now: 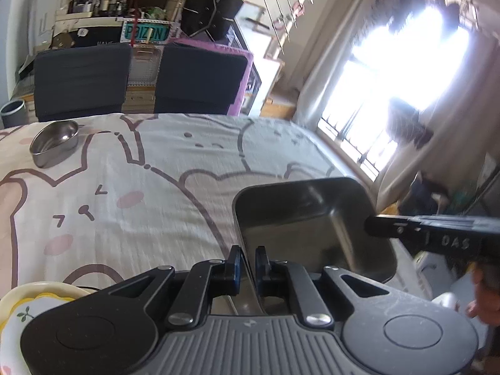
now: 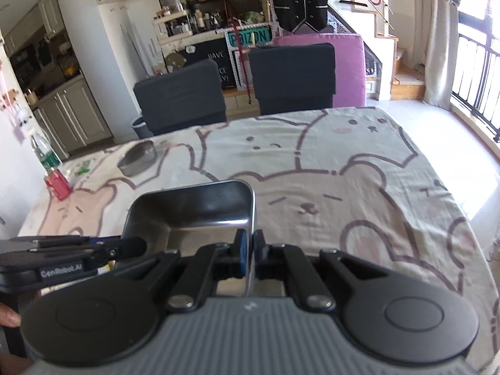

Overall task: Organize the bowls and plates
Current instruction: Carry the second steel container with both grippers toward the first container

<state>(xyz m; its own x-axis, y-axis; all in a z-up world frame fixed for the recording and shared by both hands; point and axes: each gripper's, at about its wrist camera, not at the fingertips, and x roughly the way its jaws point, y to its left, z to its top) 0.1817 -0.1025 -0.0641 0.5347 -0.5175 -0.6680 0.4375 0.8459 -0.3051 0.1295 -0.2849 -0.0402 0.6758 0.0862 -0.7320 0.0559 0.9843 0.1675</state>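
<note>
A square steel tray is held above the table by both grippers. My left gripper is shut on the tray's left wall. My right gripper is shut on its right wall; the tray also shows in the right wrist view. The right gripper's finger reaches in from the right in the left wrist view. A round steel bowl sits at the far left of the table, also seen in the right wrist view. A cream and yellow plate lies at the lower left, partly hidden.
The table is covered by a cartoon bear cloth. A plastic bottle and a red can stand at its left edge. Two dark chairs stand at the far side. A bright window is on the right.
</note>
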